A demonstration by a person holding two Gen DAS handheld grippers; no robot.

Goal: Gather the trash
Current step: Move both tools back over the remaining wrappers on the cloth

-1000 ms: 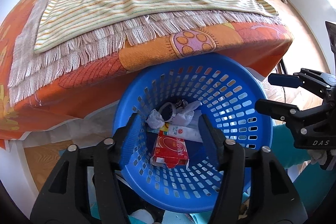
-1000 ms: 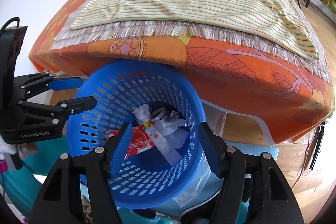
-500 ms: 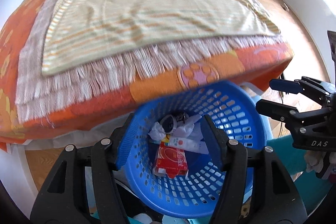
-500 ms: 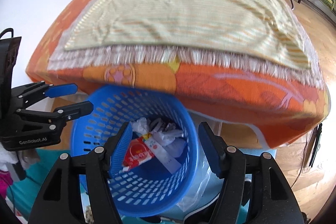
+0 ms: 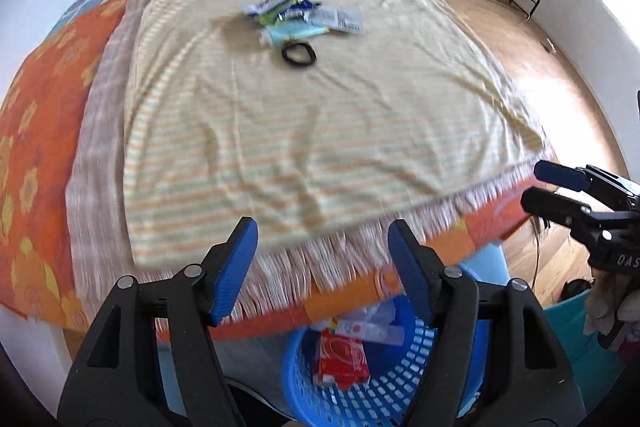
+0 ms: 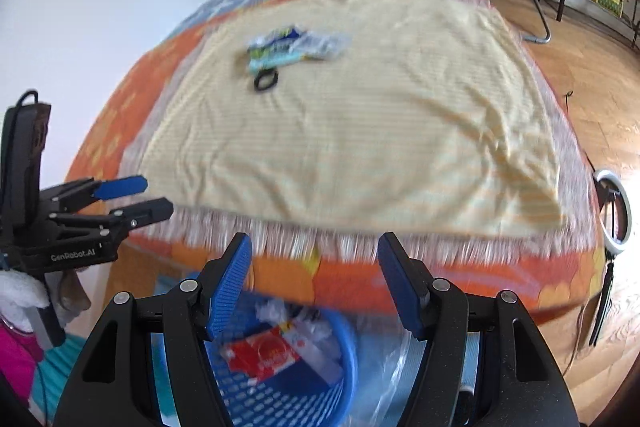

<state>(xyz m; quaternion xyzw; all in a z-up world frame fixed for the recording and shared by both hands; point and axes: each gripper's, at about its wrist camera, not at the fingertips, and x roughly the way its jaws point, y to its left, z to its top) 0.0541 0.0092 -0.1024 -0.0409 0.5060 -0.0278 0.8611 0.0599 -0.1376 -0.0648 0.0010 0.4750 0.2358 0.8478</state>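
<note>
1. While both of your grippers were raised above the bed's near edge, the step in hand appeared to be the reach for the next pieces of trash, not a drop-off.
2. Your left gripper (image 5: 322, 239) had nothing between its blue pads; its jaws were opening and already stood wide. Your right gripper (image 6: 314, 255) was likewise spread and empty.
3. Remaining trash lay on the striped yellow blanket (image 5: 320, 131) at the far side of the bed: a cluster of wrappers (image 5: 304, 11) with a pale blue tube (image 5: 294, 34) touching them, and a black ring-shaped band (image 5: 299, 55) just beside the tube on the near side. All of it sat well apart from both grippers.
4. My judgement is that your next move called for carrying one gripper forward across the blanket and lowering it over a single item, probably the band or tube nearest you. The flat wrappers would need a pinch close against the cloth without gathering the blanket.
5. Container: the blue perforated basket (image 5: 384, 399) stood on the floor below the bed's fringed edge, partly hidden by it. It held a red carton (image 5: 340, 355), a white tube-like packet and crumpled white scraps. It was far from full.
</note>
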